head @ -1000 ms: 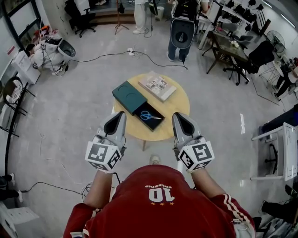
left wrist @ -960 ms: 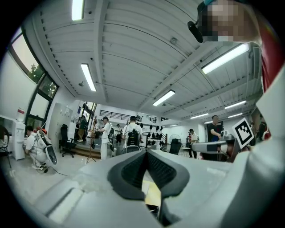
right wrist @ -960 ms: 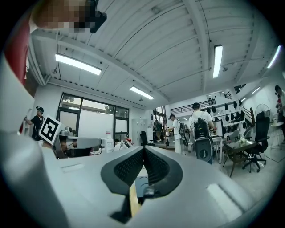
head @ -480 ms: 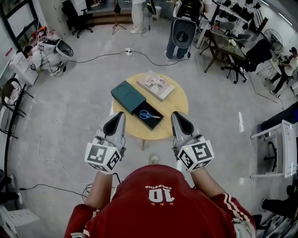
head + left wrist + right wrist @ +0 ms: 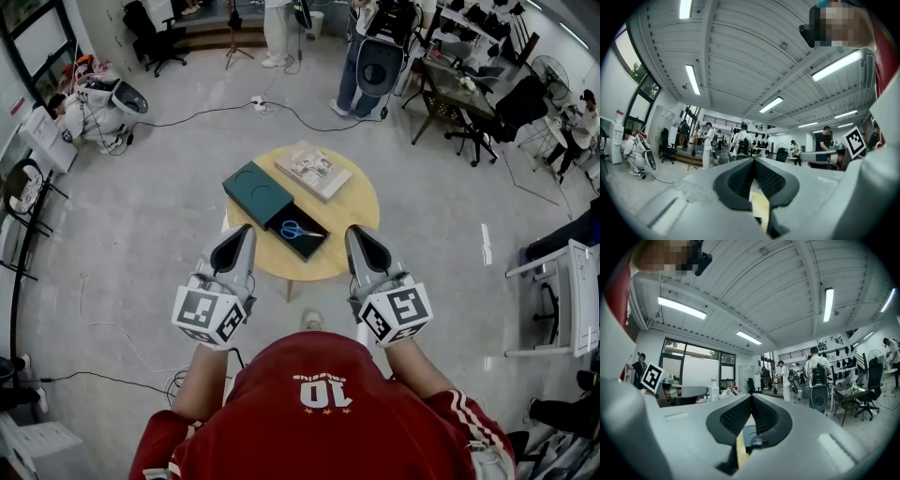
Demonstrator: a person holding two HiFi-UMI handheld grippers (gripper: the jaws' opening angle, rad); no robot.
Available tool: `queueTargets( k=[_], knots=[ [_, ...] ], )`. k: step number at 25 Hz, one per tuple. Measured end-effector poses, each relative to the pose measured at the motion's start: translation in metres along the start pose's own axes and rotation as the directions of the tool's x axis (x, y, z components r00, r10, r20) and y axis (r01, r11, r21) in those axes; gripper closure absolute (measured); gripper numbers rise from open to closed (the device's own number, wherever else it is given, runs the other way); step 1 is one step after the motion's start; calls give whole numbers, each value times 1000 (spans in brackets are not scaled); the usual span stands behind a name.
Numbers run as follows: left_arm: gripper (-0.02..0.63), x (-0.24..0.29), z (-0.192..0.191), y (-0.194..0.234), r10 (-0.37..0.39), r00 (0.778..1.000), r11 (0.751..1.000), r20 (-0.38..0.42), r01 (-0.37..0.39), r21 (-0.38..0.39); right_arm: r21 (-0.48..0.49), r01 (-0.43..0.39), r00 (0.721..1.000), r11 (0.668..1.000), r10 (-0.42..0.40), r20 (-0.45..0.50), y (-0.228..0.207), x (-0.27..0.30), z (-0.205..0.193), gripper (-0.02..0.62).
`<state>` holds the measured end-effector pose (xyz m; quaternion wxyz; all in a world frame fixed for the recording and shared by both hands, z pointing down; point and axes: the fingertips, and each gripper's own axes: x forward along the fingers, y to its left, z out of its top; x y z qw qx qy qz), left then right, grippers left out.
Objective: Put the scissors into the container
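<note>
Near the round table, left gripper and right gripper fingers meet, empty.

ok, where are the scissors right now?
Head view, centre: the scissors lie inside the black tray on the round table, just right of the teal box.

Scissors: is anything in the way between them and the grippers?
No, nothing visible. The scissors lie uncovered in the open dark tray, and the left gripper and right gripper, both shut, are held nearer the person.
</note>
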<state>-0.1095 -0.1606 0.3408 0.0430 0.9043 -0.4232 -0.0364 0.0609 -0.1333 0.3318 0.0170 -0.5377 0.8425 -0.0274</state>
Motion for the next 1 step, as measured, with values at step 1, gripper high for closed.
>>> queueTargets(
  k=[1],
  knots=[
    [604, 1, 0, -1, -2, 1000, 1000, -1, 2, 0, 1, 0, 1000, 1000, 0, -1, 0, 0, 0, 606]
  ],
)
